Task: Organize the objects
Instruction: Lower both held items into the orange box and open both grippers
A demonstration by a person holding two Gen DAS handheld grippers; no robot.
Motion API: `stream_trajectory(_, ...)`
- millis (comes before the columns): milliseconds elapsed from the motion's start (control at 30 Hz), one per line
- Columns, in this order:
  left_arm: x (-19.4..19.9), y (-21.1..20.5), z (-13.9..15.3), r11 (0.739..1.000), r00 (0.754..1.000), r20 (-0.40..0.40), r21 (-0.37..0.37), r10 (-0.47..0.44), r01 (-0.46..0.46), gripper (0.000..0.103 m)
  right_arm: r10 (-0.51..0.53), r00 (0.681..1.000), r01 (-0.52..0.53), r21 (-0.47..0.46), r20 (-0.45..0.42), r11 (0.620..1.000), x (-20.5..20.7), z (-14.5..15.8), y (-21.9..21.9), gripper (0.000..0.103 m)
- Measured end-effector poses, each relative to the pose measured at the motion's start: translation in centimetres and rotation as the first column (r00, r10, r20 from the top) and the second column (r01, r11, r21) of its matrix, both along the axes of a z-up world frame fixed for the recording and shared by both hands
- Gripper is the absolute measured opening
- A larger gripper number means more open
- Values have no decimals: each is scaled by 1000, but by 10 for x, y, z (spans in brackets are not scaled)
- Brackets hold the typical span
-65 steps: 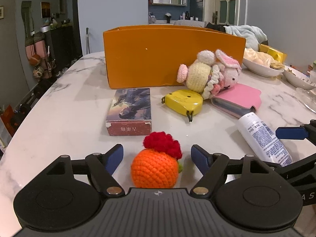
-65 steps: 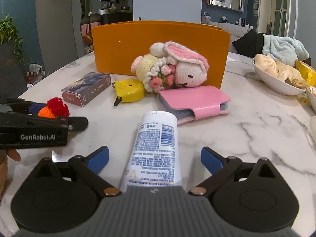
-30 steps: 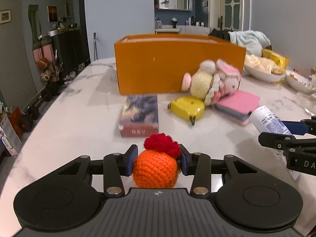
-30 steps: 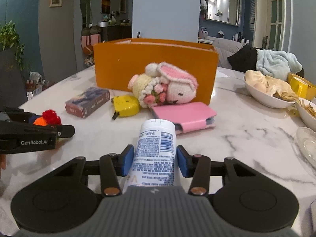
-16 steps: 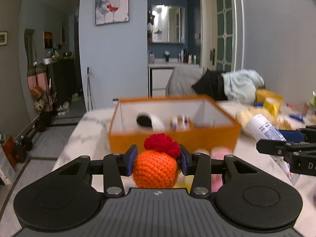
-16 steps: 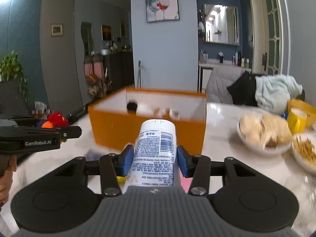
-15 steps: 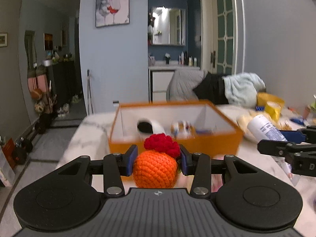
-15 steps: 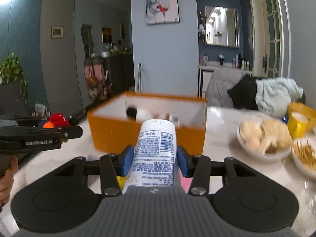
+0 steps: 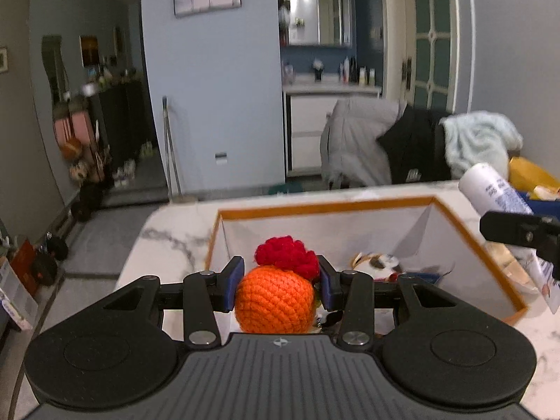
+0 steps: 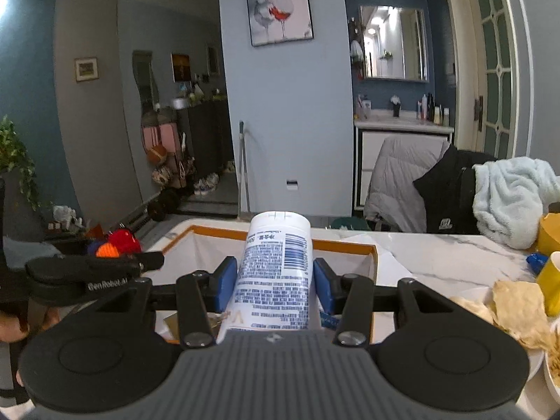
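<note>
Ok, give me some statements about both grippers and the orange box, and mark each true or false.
1. The left gripper is shut on the orange crochet ball. True.
2. The right gripper is open with nothing in it. False: it is shut on the white tube.
3. The orange box has no lid on it. True.
4. The crochet ball has a blue tuft. False: the tuft is red.
5. The box holds nothing. False: small items lie inside.

The white marble surface (image 9: 168, 245) carries an open orange box (image 9: 497, 266), with a bowl of food (image 10: 532, 353) and a yellow cup (image 10: 551, 280) to its right.
</note>
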State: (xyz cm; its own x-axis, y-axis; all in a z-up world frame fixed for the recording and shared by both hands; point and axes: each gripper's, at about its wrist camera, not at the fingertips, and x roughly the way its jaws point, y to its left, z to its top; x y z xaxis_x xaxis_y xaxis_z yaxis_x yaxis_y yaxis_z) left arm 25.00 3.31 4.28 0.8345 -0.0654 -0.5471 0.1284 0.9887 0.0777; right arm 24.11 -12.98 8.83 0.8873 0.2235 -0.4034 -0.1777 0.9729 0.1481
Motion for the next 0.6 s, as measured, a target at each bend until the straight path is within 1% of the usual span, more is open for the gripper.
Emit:
stream_trajectory(67,13,-1,-12,1000,999,-34,17,6,-6,50,-23,999,23,-1,-42,1000,18,-10,1,49)
stream_trajectory(133,20,0,-21,1000,998,-64,19,10,-9,50,-26,996,26,0,-84,1000,33,-22,1,49)
stream_trajectory(267,26,-1,-35,999,995,-100,35,11,-8,50,-28,990,25,-18,-138,1000,54,-42,2,49)
stream_trajectory(467,28,-10,-48,997,993,-121,83,7,3,50,-31,980,20,-58,-196,998,68,-63,5,49)
stream_trajectory(600,31,-10,-52,996,989,-146,87,8,4,50,-28,976,11,-82,-218,997,73,-69,8,49)
